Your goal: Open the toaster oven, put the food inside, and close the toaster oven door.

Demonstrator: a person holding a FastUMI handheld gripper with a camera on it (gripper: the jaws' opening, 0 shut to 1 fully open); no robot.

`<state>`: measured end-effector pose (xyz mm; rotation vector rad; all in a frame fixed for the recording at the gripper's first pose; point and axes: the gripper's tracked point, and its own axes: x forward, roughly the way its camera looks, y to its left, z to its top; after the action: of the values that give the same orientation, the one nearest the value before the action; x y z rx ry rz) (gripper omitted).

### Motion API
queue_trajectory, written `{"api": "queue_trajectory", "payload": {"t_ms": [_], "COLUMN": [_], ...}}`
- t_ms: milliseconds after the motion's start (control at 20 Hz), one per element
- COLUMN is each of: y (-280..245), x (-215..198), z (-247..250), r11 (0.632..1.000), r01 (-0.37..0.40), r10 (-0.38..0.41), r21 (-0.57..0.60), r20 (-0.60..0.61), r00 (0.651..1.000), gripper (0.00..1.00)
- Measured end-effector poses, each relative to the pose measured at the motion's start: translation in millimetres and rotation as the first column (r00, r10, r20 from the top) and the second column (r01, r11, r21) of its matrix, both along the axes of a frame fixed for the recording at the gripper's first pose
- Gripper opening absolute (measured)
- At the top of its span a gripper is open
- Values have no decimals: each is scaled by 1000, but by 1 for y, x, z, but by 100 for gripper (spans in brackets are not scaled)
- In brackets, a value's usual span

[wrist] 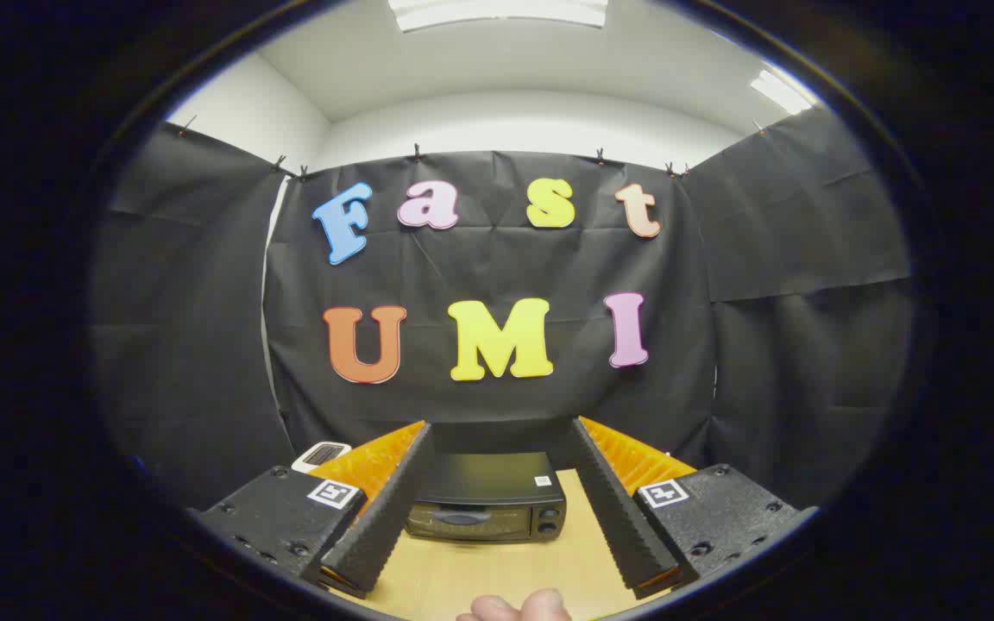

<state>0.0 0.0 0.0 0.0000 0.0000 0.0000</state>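
- Black and boxy, the toaster oven (487,498) sits on a pale wooden table (497,573), seen between the two fingers and a little beyond them.
- Its door faces the camera and is closed; a handle runs across the dark glass, and two knobs sit at the door's right end.
- A small white sticker lies on the oven's top near the right rear corner; its print is too small to read.
- The gripper (497,435) hangs above the table with its fingers (380,517) spread wide apart, holding nothing.
- Each finger mount carries a white square tag with a black marker pattern; no words can be read on them.
- A person's fingertips (519,607) show at the near edge of the table, in front of the oven.
- A small white object (321,454) with a dark face lies beyond the left finger; what it is cannot be told.
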Motion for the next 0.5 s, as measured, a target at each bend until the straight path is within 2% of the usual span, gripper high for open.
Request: {"api": "queue_trajectory", "payload": {"t_ms": [500], "y": [-9], "x": [9], "z": [-3], "r11": [1000], "r01": [15], "r10": [-15], "r21": [9], "r20": [-15], "r00": [1000], "gripper": [100]}}
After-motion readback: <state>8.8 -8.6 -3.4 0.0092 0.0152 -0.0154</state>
